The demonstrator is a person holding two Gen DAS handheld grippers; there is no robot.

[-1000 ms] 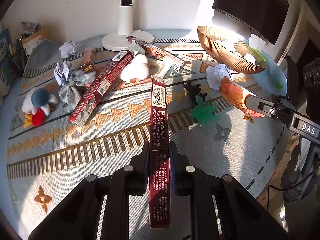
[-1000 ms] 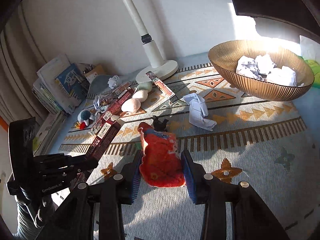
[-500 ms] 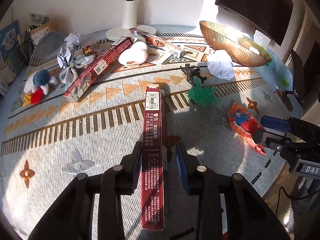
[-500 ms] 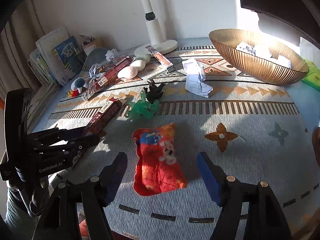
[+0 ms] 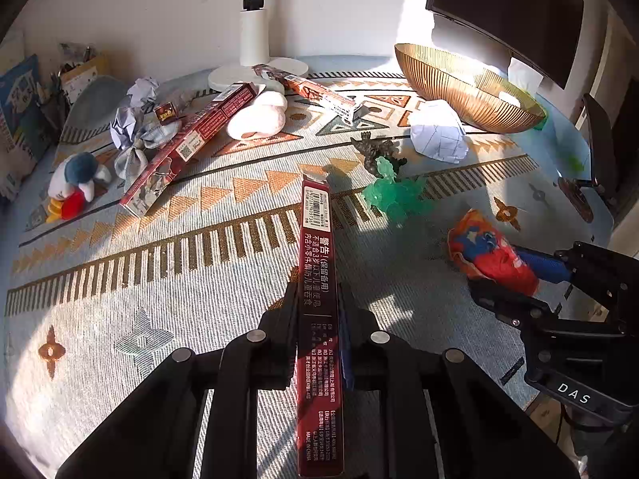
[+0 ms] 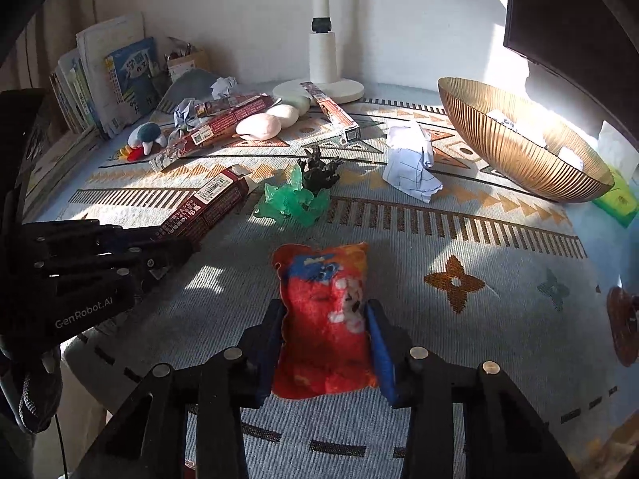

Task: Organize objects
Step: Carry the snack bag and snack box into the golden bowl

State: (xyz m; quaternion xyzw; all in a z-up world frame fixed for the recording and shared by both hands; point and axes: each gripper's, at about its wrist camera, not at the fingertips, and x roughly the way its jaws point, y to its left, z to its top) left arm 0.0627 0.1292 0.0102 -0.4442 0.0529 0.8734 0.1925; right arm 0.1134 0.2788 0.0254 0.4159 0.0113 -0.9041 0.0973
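Note:
My left gripper (image 5: 319,303) is shut on a long dark red box (image 5: 319,279) that points away from me over the patterned cloth; the box also shows in the right wrist view (image 6: 203,209). My right gripper (image 6: 325,319) is shut on a red and blue plush pouch (image 6: 323,311) low over the cloth; the pouch also shows at the right of the left wrist view (image 5: 491,255). A green translucent toy (image 5: 393,195) and a dark figurine (image 5: 377,149) lie just beyond both grippers.
A gold ribbed bowl (image 6: 515,147) with crumpled paper stands at the back right. A folded white paper (image 6: 411,163), two more long red boxes (image 5: 191,139), pink and white plush pieces (image 5: 259,117), a penguin plush (image 5: 76,183), a lamp base (image 5: 259,72) and stacked books (image 6: 108,76) fill the back and left.
The right gripper was open around the pouch lying on the cloth and has now shut on it. The left gripper's jaws, slack half a second ago, press the red box again.

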